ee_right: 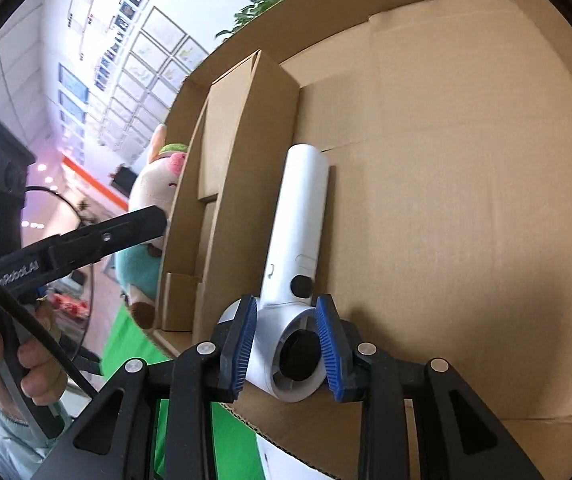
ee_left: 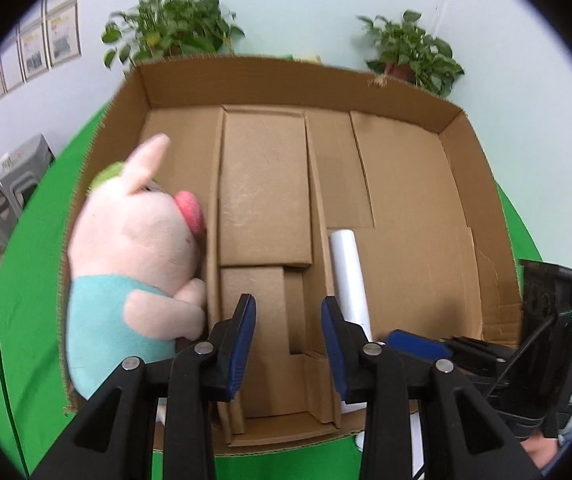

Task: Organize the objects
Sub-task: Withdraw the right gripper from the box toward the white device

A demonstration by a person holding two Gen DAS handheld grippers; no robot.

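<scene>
A wide cardboard box [ee_left: 478,184] with cardboard dividers lies on a green cloth. A pink plush pig [ee_left: 134,248] in a teal shirt lies in the box's left compartment; it also shows in the right wrist view [ee_right: 154,184]. My left gripper [ee_left: 288,332] is open and empty above the middle compartments, just right of the pig. My right gripper [ee_right: 288,344] is shut on the round head of a white handheld fan [ee_right: 298,240], whose handle lies on the floor of the box's large right compartment. The fan's handle shows in the left wrist view [ee_left: 348,268].
Two potted plants [ee_left: 174,32] [ee_left: 410,52] stand behind the box against the pale wall. The green cloth [ee_left: 38,264] surrounds the box. Grey stools [ee_left: 2,192] stand at the far left. Tall cardboard dividers [ee_right: 246,152] separate the compartments.
</scene>
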